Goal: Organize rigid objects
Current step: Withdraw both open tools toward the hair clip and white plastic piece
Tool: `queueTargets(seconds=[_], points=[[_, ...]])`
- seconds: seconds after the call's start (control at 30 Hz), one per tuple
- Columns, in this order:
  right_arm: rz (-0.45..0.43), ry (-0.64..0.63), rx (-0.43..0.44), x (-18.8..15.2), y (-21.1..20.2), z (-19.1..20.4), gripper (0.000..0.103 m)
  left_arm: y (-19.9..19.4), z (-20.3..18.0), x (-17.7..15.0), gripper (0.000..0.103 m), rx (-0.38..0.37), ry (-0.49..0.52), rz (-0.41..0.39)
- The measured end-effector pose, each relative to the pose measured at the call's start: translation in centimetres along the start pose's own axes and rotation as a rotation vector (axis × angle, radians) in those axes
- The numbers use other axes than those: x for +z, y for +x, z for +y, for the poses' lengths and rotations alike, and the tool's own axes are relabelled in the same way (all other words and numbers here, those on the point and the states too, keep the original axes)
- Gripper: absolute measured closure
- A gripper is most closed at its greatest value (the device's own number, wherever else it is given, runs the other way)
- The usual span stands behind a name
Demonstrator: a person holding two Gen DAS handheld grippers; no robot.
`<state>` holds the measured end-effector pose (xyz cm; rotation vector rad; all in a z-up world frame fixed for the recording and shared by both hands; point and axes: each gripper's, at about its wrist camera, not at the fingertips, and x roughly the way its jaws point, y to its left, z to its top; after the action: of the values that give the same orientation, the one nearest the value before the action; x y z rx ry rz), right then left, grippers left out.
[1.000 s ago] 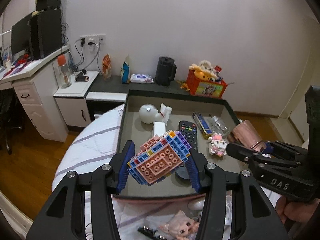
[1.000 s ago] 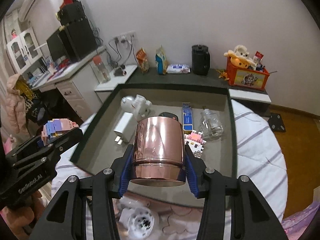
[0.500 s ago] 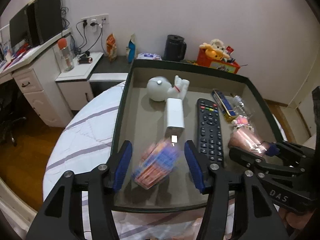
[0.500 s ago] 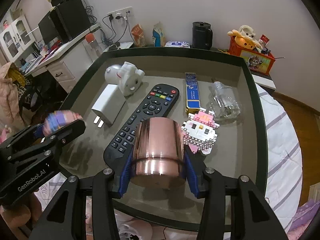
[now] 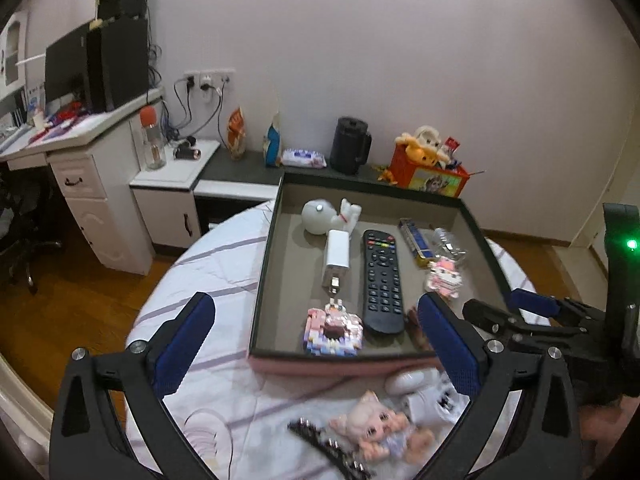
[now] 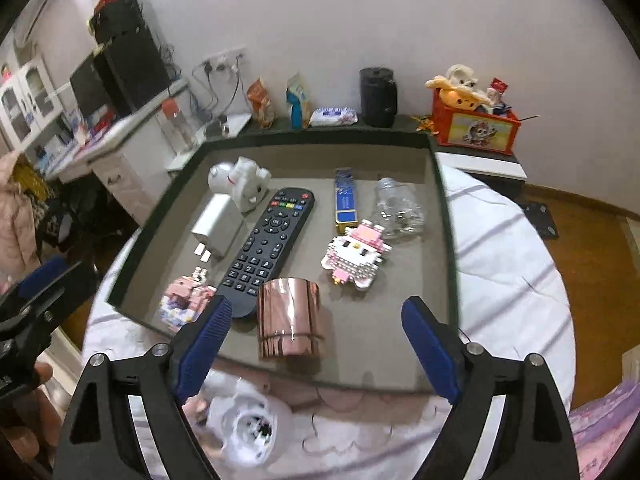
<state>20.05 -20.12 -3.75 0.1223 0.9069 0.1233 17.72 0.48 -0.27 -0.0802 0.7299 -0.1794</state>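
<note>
Both claws are opening wide, with nothing pressed between the pads. Left claw [image 5: 316,344] hangs over the near left corner of the tray [image 5: 264,272], where the block toy [image 5: 334,330] sits by the near edge. Right claw [image 6: 316,344] hangs over the near edge, and the shiny pink cup [image 6: 289,322] stands free between its fingers, beside the black remote [image 6: 268,246]. The tray lies on a bed [image 6: 504,248].

You see a copper-pink cup [image 6: 289,322] at six o'clock, a black remote [image 6: 266,246], and a white cloth [image 5: 208,280] with purple stripes.
</note>
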Motion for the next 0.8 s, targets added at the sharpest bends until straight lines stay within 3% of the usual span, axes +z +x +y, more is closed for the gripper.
queueTargets(seconds=[0.53,0.8], points=[[-0.196,0.014,-0.02,-5.6,-13.5,0.5,0.015,-10.3,-1.1,-3.5,0.0,0.09,0.028,-0.049],[-0.216,0.021,-0.044,-8.7,-15.9,0.6,0.015,-13.4,-1.7,-5.8,0.0,0.111,0.033,-0.059]])
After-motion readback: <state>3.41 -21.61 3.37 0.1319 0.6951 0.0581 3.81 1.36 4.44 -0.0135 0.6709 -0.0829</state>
